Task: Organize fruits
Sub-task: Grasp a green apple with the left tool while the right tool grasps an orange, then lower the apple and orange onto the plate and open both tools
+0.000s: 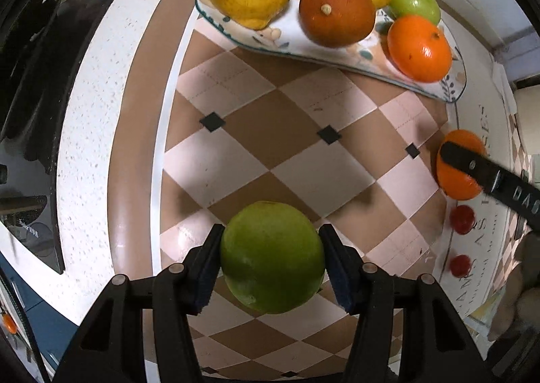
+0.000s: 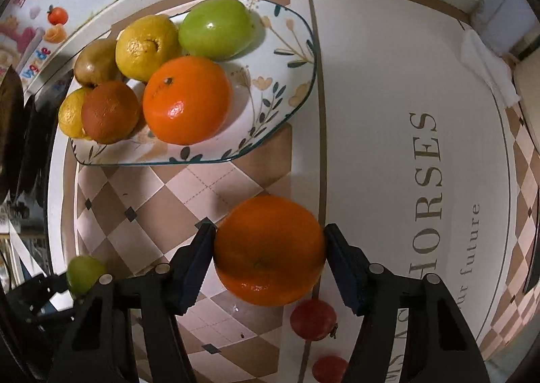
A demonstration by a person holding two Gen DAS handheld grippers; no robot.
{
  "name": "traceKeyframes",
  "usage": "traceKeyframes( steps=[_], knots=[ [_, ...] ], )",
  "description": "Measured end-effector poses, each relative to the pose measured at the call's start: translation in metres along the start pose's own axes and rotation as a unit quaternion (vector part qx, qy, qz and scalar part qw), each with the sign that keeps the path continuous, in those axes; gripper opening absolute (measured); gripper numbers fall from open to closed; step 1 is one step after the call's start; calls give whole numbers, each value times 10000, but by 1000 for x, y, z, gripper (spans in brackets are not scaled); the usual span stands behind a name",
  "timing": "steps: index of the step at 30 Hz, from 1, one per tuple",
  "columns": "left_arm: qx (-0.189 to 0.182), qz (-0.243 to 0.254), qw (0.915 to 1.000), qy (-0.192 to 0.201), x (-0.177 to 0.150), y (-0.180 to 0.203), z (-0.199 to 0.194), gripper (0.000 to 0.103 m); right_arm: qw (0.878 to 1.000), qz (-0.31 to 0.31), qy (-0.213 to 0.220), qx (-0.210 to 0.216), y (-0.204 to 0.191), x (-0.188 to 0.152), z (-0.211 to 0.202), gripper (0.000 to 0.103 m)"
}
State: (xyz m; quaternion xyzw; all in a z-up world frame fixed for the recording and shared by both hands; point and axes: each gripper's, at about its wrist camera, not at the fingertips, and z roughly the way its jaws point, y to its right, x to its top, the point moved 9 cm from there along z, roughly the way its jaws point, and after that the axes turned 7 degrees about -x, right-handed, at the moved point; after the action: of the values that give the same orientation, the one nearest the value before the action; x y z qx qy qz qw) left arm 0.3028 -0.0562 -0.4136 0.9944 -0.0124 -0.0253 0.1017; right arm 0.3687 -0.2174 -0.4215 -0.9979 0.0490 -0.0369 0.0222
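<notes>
Holding green fruit pinched in left gripper, orange pinched in right gripper. I'd carry both toward plate at 12, release low into bare gaps.

Checkered tablecloth on speckled white counter; crumpled white cloth.

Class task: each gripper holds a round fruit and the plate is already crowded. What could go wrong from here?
1. The plate has six fruits; its bare part lies at the shallow rim, so an added fruit could roll off.
2. The green fruit and orange are pinched only at their sides and might slip.
</notes>
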Motion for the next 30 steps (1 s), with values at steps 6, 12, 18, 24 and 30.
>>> traceKeyframes(
  steps=[6,12,18,24,30],
  knots=[
    [-429,-7,9991,43,25,20,-22,54,9971,466,-123,593,8,-1,-6,67],
    [-1127,57,9931,329,82,70,-72,54,9859,1016,-23,1328,18,21,-31,67],
    [-1283,187,9893,671,144,79,-105,54,9812,1274,243,1429,33,68,-47,67],
    [-675,439,9931,854,220,64,-105,54,9864,1209,406,1041,41,113,-31,67],
    [18,673,9966,474,270,52,-64,54,9927,914,488,610,35,130,-17,67]
  ],
)
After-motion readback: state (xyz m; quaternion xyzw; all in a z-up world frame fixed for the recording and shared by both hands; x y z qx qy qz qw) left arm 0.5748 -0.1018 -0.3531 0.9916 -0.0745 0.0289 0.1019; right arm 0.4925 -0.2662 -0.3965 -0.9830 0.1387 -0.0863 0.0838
